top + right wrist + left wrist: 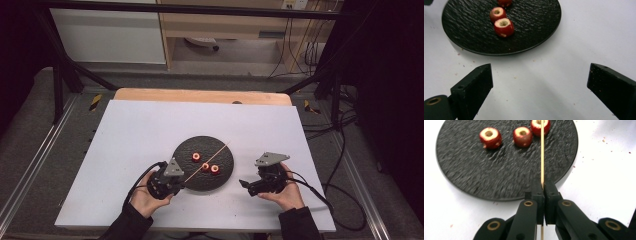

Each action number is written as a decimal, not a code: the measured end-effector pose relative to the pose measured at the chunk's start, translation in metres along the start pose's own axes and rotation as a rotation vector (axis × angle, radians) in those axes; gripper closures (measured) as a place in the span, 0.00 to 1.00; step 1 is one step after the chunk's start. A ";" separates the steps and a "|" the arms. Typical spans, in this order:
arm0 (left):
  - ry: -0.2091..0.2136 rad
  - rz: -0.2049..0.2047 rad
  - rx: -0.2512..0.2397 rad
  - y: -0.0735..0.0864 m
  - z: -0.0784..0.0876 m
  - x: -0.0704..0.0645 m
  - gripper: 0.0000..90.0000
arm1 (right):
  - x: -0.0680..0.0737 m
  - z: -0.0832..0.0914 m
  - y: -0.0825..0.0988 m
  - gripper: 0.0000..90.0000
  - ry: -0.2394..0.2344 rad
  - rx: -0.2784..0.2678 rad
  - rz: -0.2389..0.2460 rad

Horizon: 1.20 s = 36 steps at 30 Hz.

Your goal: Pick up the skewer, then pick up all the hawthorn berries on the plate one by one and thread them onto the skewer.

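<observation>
Black jaws of my left gripper (pixel 543 192) pinch thin wooden skewer (pixel 542 157) near its butt, centre frame. Skewer light, stiff, snappable: keep low grip. Three red cored fruit pieces (pixel 490 137) on round black plate (pixel 474 177), upper left. My right gripper (pixel 539 82) gapes, holds nothing.

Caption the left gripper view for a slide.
Left gripper shut on a wooden skewer reaching over a black plate with three cored red fruit pieces.

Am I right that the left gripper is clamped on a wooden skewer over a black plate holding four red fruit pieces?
Not quite: the black plate holds three red fruit pieces, not four, as the left gripper view shows. The left gripper is indeed clamped on the wooden skewer.
</observation>
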<state>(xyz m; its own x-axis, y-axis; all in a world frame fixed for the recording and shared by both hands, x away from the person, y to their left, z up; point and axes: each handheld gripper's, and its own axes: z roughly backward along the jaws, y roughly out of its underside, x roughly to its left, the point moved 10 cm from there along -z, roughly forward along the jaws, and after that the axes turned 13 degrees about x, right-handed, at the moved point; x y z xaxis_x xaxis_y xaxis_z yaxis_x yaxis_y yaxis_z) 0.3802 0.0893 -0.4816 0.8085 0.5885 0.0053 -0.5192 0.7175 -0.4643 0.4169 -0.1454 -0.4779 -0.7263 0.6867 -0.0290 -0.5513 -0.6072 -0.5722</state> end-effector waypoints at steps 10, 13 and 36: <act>-0.010 0.067 -0.056 0.026 0.005 0.014 0.98 | 0.005 0.001 -0.019 0.02 -0.045 0.001 -0.062; -0.012 0.082 -0.063 0.033 0.005 0.018 0.98 | 0.008 -0.001 -0.028 0.01 -0.059 0.010 -0.064; -0.006 0.112 -0.081 0.052 0.011 0.027 0.98 | 0.034 -0.036 -0.071 0.10 -0.108 0.224 0.067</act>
<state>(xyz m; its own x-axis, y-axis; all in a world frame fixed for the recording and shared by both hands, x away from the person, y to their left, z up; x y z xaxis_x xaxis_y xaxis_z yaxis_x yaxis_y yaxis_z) 0.3719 0.1463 -0.4959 0.7451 0.6654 -0.0451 -0.5817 0.6152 -0.5321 0.4464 -0.0648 -0.4677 -0.7971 0.6029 0.0341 -0.5692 -0.7314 -0.3757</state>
